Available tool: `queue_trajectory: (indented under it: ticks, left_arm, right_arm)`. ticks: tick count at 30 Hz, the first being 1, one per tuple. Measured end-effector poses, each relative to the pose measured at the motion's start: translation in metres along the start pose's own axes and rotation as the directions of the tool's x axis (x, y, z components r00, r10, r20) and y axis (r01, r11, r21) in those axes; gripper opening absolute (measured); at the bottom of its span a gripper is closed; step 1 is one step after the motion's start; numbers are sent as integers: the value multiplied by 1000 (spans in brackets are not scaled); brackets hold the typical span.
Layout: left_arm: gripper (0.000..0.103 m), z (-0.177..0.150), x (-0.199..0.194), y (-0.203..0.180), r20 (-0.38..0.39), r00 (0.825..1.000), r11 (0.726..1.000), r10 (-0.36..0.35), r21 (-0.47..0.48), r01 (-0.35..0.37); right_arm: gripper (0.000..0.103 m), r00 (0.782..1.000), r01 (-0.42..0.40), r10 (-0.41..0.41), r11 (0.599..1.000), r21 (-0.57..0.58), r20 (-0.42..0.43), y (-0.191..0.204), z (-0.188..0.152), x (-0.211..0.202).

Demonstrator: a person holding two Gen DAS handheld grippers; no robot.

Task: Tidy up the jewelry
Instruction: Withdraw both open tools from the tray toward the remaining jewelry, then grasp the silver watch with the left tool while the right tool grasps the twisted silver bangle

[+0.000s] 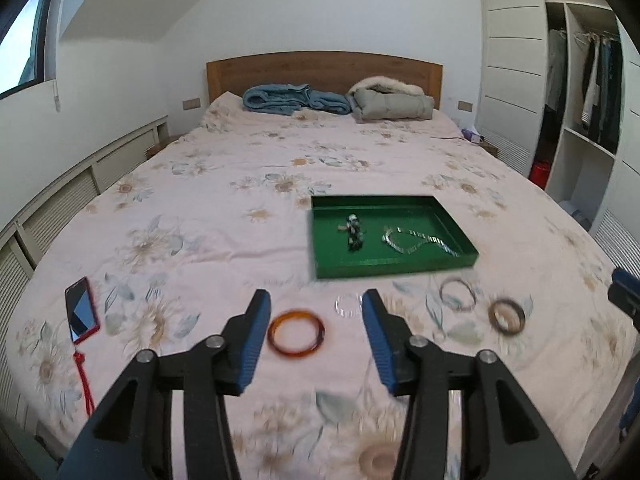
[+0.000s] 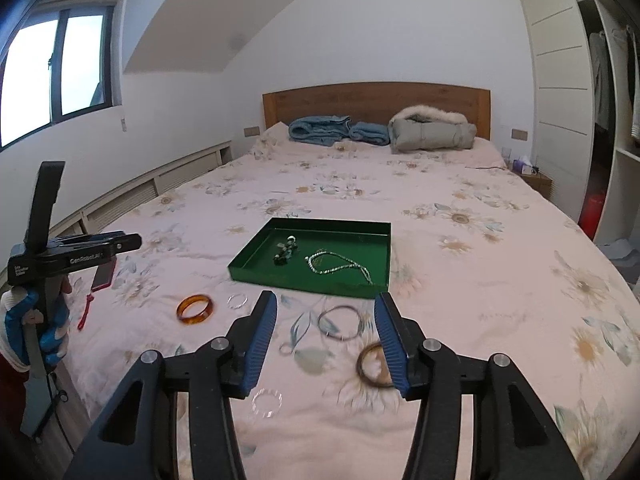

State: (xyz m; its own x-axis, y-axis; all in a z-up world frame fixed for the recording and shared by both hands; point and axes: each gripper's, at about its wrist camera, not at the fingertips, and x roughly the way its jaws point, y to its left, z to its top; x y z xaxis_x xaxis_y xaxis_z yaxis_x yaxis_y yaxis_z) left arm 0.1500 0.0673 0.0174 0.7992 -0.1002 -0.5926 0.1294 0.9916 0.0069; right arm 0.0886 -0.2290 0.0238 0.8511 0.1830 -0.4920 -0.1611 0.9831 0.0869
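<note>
Both the left gripper (image 1: pixel 316 300) and right gripper (image 2: pixel 326 302) gape wide, empty; only the right view shows a clear ring (image 2: pixel 267 402) near the bed's (image 2: pixel 480 280) foot edge.

1. A wide bed (image 2: pixel 440 216) with a pale floral cover filled the room.
2. A wooden headboard (image 2: pixel 376 102) stood against a white wall (image 2: pixel 360 32).
3. Daylight came through a dark-framed window (image 2: pixel 60 68) on the left.
4. An open white wardrobe (image 1: pixel 580 92) with hanging clothes stood on the right.
</note>
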Motion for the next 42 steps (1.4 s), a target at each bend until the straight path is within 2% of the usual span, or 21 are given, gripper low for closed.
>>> queue_trajectory:
  ticks: [6, 12, 18, 23, 26, 29, 32, 37, 42]
  left_arm:
    - [50, -49, 3, -6, -58, 996, 998, -61, -6, 61]
    - [50, -89, 44, -32, -168, 977, 991, -131, -7, 131]
    - [50, -102, 91, -57, -254, 947, 980, -199, -22, 200]
    - [50, -100, 131, -62, -307, 925, 975, -222, -68, 211]
    - [50, -101, 147, -65, -329, 916, 974, -228, -73, 216]
    - [49, -101, 154, -65, -330, 917, 975, -224, -66, 214]
    - [41, -101, 158, -63, -330, 919, 977, -214, -49, 210]
    - [22, -102, 162, -51, -326, 920, 976, -218, -63, 209]
    - [20, -103, 160, -46, -312, 919, 971, -241, -72, 230]
  right_arm:
    - [52, 997, -11, 12, 1000, 21, -73, 13, -44, 2]
    - [55, 985, -29, 34, 999, 31, -168, 22, -86, 33]
    - [57, 966, -73, 75, 997, 17, -248, 26, -116, 69]
    - [58, 949, -112, 113, 993, 22, -294, 23, -128, 93]
    - [60, 939, -139, 136, 990, 13, -315, 25, -129, 105]
    - [61, 929, -157, 143, 988, -13, -340, 31, -129, 116]
    - [61, 922, -158, 137, 987, -29, -363, 35, -128, 128]
    - [61, 911, -162, 127, 985, -56, -392, 44, -124, 146]
    - [62, 901, -152, 89, 982, -116, -425, 57, -124, 163]
